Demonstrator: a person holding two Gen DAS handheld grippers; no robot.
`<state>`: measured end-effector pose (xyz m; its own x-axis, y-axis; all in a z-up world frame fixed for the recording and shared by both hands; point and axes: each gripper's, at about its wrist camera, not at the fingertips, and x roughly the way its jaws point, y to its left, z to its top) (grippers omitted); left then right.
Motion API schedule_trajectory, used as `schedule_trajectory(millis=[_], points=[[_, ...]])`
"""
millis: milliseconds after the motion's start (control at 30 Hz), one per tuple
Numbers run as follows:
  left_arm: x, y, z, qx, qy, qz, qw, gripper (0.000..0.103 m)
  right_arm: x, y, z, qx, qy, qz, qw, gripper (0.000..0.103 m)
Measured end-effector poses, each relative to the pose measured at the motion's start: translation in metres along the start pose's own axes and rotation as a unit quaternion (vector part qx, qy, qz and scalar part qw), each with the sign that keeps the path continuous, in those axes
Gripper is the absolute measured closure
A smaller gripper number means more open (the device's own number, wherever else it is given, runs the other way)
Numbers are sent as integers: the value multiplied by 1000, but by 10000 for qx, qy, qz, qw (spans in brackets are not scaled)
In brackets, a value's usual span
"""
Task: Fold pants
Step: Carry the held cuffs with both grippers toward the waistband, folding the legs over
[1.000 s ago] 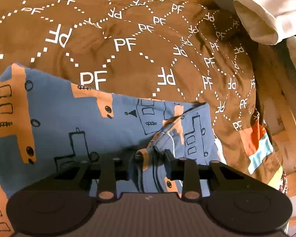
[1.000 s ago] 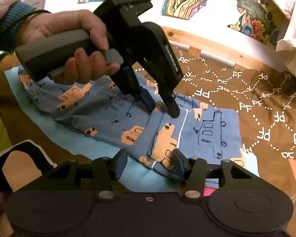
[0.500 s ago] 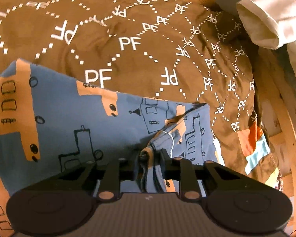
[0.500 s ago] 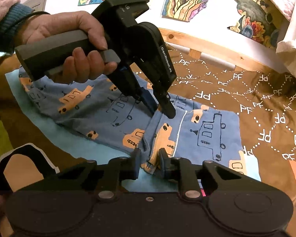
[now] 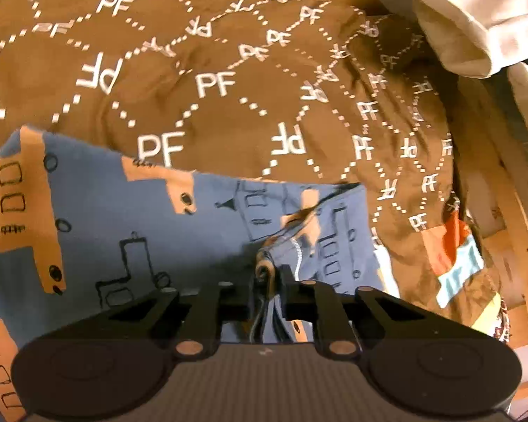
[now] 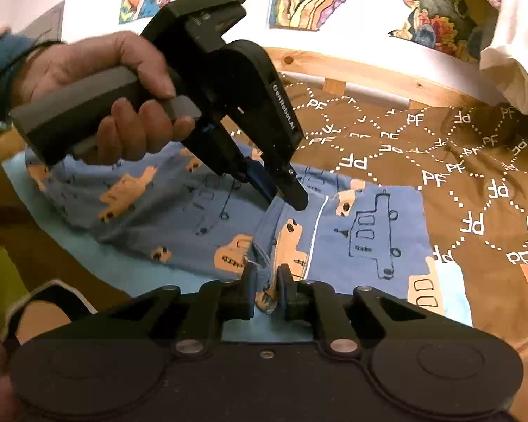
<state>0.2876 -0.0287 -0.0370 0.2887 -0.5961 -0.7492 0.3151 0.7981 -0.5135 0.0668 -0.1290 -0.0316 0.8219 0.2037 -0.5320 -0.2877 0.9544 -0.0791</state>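
Both grippers have closed since a second ago: left gripper [image 5: 269, 277] jaws now pinch a bunched fold of the pants [image 5: 123, 218]; right gripper [image 6: 265, 281] jaws clamp the near edge of the same fabric. Pants lie spread on the brown blanket [image 5: 228, 112] covering the bed, over a pale blue cloth [image 6: 70, 246].

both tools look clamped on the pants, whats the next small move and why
Probably lift both together and carry the pinched edge over to start the fold: the left tool and right tool each pinch a bunched edge of the pants, which otherwise lie flat.
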Motion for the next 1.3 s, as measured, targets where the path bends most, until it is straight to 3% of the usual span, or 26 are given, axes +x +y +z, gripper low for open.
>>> schedule_trajectory(millis=[200, 600, 800, 1100, 1300], points=[[-19, -2, 6, 257, -102, -44, 9996, 92, -10, 5, 14, 12, -159, 45, 9999, 91], [-57, 27, 0, 245, -281, -24, 9993, 93, -4, 39, 33, -294, -206, 366, 9987, 91], [-81, 45, -7, 332, -311, 186, 9988, 93, 2, 60, 45, -527, -195, 683, 9961, 91], [-88, 86, -16, 175, -256, 438, 9986, 92, 33, 97, 54, -890, 214, 1066, 9901, 91], [-82, 99, -20, 114, -271, 373, 9989, 89, 50, 107, 48, -1016, 498, 1113, 9873, 91]])
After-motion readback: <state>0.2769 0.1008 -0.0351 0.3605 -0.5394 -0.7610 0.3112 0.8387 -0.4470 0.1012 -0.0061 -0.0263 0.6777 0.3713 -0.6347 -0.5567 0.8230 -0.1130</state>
